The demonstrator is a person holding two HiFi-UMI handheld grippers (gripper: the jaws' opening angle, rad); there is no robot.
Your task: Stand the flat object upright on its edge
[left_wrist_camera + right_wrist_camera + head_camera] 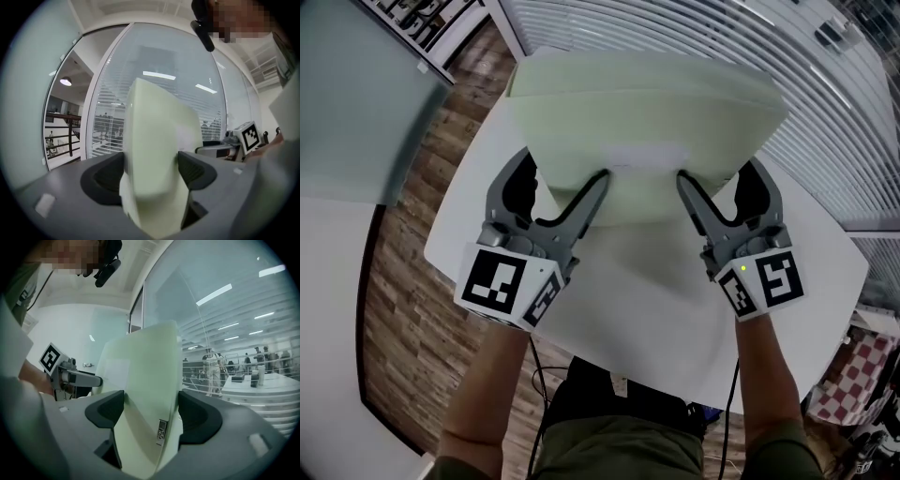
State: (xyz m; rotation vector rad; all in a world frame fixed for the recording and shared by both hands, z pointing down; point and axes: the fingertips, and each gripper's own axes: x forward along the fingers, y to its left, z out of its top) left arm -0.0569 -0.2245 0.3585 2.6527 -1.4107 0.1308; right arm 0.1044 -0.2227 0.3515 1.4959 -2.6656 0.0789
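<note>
Forearms at bottom of head view. Left gripper [564, 169] and right gripper [719, 173] side by side, each with jaws closed on the near edge of a pale green foam pad [647, 103]. In both gripper views the pad fills the gap between the jaws, pressed on both faces. Small tag [161, 432] on its edge by the right jaws. Pad tilted up over the white counter [656, 309]; contact with counter unclear. Wood floor [403, 309] left, blinds [825, 112] beyond.
</note>
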